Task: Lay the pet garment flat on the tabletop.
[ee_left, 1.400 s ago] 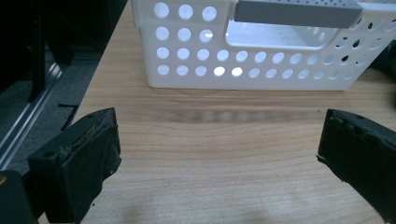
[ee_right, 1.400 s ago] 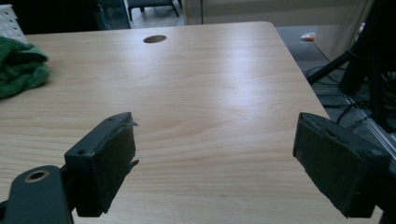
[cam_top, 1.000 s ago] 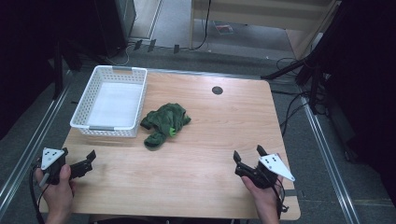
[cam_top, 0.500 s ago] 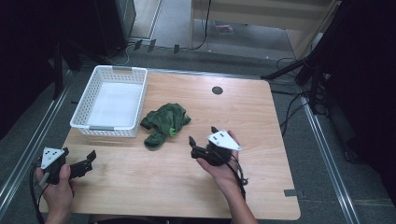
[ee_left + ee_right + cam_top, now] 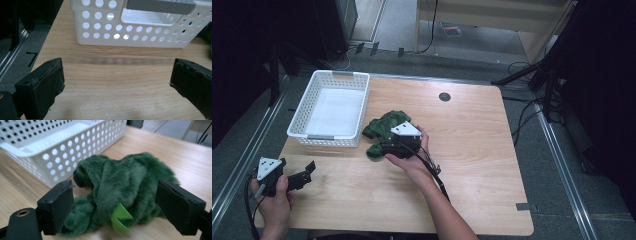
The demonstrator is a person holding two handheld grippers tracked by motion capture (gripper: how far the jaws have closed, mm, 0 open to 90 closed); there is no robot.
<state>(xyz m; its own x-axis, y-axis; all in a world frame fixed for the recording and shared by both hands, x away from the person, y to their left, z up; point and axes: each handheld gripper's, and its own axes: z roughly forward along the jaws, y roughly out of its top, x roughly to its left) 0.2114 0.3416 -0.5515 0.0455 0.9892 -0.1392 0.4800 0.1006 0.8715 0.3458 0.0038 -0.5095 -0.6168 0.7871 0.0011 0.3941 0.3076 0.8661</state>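
Right tongs [image 5: 115, 207] spread wide, straddling the green plush toy [image 5: 120, 185] at frame centre, just beside the white basket [image 5: 307, 131]. Risk: closing on loose fur alone, so it slips free when lifted. Left tongs [image 5: 115, 85] idle, spread, lower left over the worktop [image 5: 492, 150].

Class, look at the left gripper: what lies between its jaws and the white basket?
Nothing but bare table. In the left gripper view, the open left gripper faces the basket across plain wood; the high view agrees.
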